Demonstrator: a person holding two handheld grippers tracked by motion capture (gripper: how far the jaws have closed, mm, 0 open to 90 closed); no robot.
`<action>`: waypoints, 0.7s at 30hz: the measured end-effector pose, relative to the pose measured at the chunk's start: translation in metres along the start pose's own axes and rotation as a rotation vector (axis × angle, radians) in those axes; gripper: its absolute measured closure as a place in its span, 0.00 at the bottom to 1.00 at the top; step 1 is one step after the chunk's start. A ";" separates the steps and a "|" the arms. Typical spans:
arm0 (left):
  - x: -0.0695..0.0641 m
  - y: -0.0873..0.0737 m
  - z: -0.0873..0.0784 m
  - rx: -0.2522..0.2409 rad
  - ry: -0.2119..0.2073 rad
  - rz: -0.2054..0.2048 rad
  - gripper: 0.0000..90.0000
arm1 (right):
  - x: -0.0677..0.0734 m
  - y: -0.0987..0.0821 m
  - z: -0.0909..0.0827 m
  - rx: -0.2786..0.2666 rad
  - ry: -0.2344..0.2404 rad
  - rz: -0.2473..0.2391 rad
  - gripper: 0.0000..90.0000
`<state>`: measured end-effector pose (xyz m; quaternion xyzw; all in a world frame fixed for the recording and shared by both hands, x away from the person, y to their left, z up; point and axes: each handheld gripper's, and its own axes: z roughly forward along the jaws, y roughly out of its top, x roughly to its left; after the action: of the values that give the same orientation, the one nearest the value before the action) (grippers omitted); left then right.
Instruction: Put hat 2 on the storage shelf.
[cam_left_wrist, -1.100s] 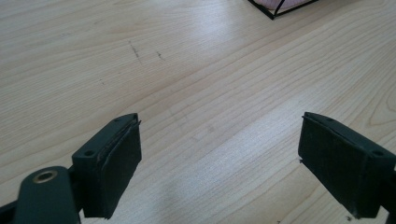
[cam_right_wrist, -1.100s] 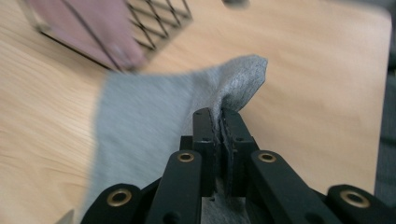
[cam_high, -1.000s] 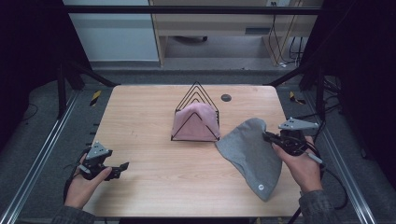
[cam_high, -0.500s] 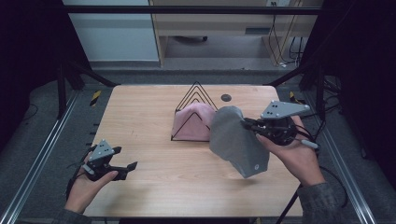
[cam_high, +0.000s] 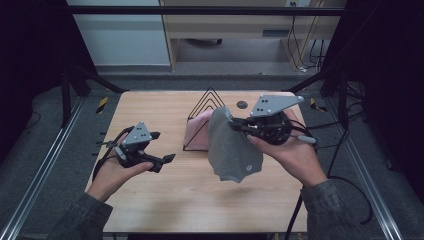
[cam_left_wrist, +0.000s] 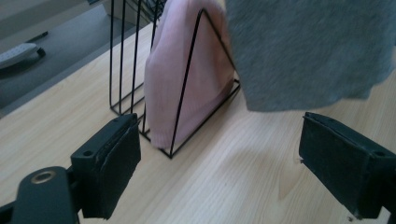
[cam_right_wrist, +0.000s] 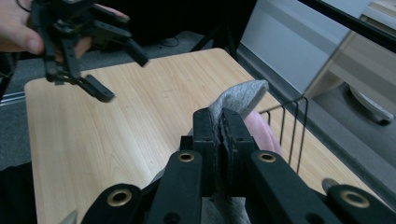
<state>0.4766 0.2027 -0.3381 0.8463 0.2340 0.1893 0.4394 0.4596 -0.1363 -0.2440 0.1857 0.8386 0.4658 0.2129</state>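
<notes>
Your left gripper (cam_high: 162, 161) rose off the table (cam_high: 150, 200), jaws wide and empty. Your right gripper (cam_high: 234, 126), clamped on the grey hat (cam_high: 232, 150), lifted it clear beside the rack (cam_high: 206, 102) holding the pink hat (cam_high: 197, 132); racking looked next.

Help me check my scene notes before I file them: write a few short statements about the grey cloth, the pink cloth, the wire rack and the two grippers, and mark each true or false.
1. The right gripper is shut on the grey cloth. True.
2. The grey cloth lies flat on the table. False: it hangs lifted above the wood.
3. The pink cloth sits in the wire rack. True.
4. The left gripper holds the pink cloth. False: its jaws stand open with nothing between them.
5. The wire rack lies tipped over. False: it stands upright.
</notes>
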 end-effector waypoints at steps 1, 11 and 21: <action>0.000 0.005 0.001 -0.003 -0.003 0.003 0.14 | 0.000 0.002 0.003 -0.002 0.008 -0.004 0.96; 0.000 0.040 0.008 -0.035 -0.039 0.047 0.16 | 0.010 0.020 0.019 -0.036 0.094 -0.030 0.96; 0.000 0.054 0.024 -0.038 -0.108 0.081 0.22 | 0.019 0.029 0.020 -0.034 0.126 -0.047 0.96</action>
<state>0.5018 0.1597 -0.3058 0.8556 0.1717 0.1654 0.4595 0.4578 -0.0983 -0.2324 0.1328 0.8462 0.4859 0.1738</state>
